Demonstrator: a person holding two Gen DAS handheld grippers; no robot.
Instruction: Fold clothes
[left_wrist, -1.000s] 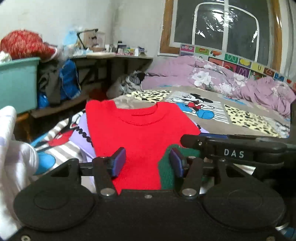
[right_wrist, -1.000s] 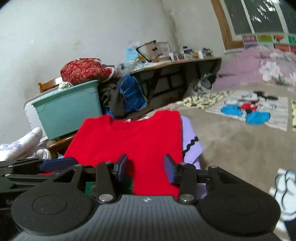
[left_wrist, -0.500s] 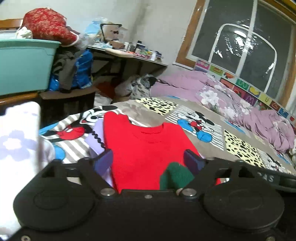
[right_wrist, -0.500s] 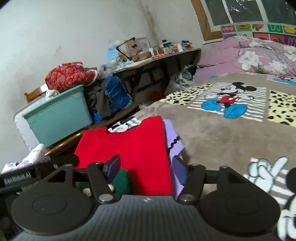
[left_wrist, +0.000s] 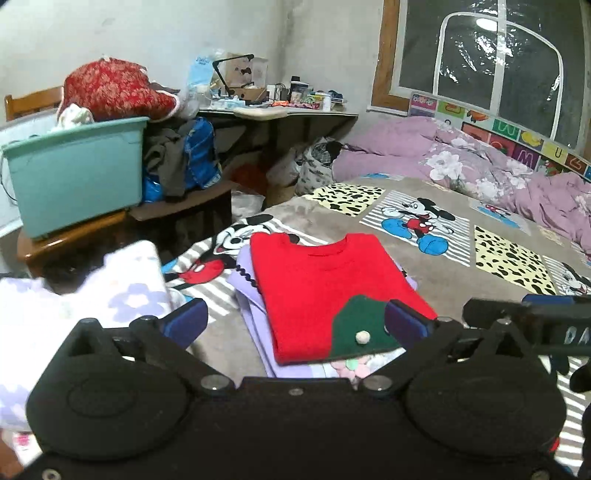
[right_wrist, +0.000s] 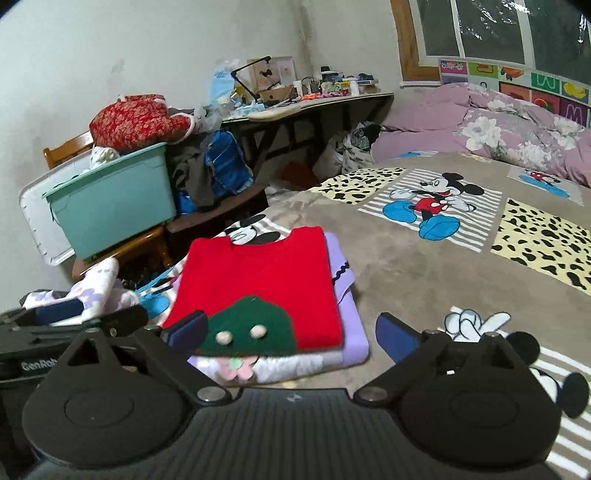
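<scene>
Red sweater (left_wrist: 328, 284) folded flat, with a green patch at its near hem, lying on top of a folded lilac garment (right_wrist: 351, 332) on the bed (right_wrist: 424, 280), near the bed's corner by the teal bin (left_wrist: 77, 173). Floral white fabric (left_wrist: 354, 367) peeking out beneath the stack at the near edge. Left gripper (left_wrist: 295, 321) above the sweater's near hem, fingers (left_wrist: 186, 319) spread wide and opening, nothing pinched; sweater seen in the gap but clear of the blue pads. Right gripper (right_wrist: 291, 332) just beside it, likewise over the near hem, fingers (right_wrist: 397, 338) spread wide and opening, empty. White flowered cloth (left_wrist: 110, 291) bunched off the left side of the bed. Red patterned cushion (right_wrist: 136, 120) atop the bin, cluttered table (left_wrist: 280, 110) against the far wall, purple quilt (left_wrist: 480, 170) heaped under the window. Cartoon-mouse print on the bedspread, well apart from the stack.
</scene>
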